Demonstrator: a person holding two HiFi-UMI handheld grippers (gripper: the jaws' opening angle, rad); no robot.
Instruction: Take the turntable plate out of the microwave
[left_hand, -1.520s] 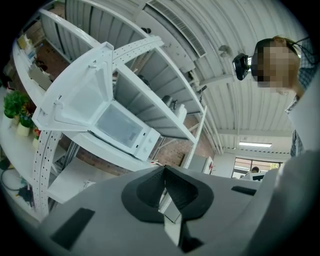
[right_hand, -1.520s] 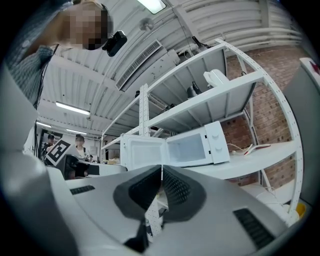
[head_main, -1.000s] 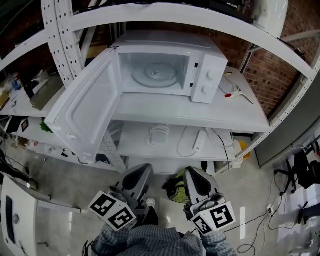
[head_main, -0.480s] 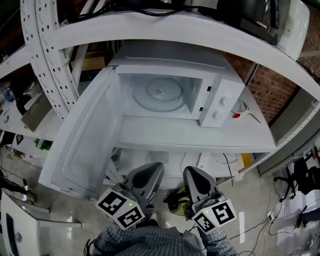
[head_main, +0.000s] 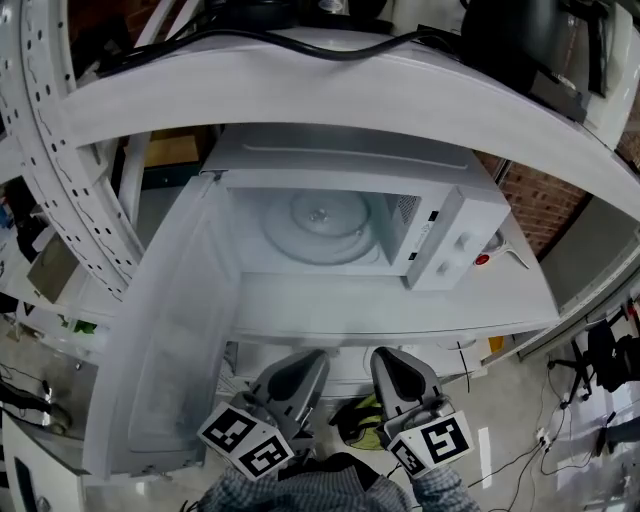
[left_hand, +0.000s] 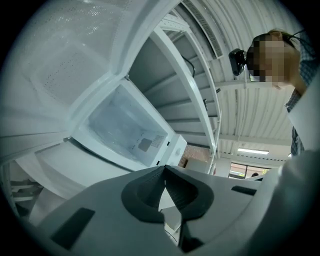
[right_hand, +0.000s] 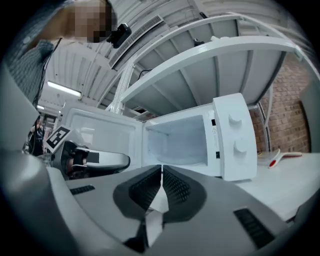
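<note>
The step in hand looked like the approach: the clear round glass turntable plate (head_main: 322, 225) lay inside the white microwave (head_main: 455, 235), whose door (head_main: 170, 335) stood wide open. The left gripper (left_hand: 165, 169) and right gripper (right_hand: 161, 170) were both closed and empty, well short of it. Next, a gripper would need to open its jaws and take the plate's rim. No brand or writing was legible.

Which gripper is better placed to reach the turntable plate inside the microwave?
Probably the right gripper: its view faces straight into the open microwave, whereas the left gripper sits nearer the open door. Both are shut, empty.
</note>
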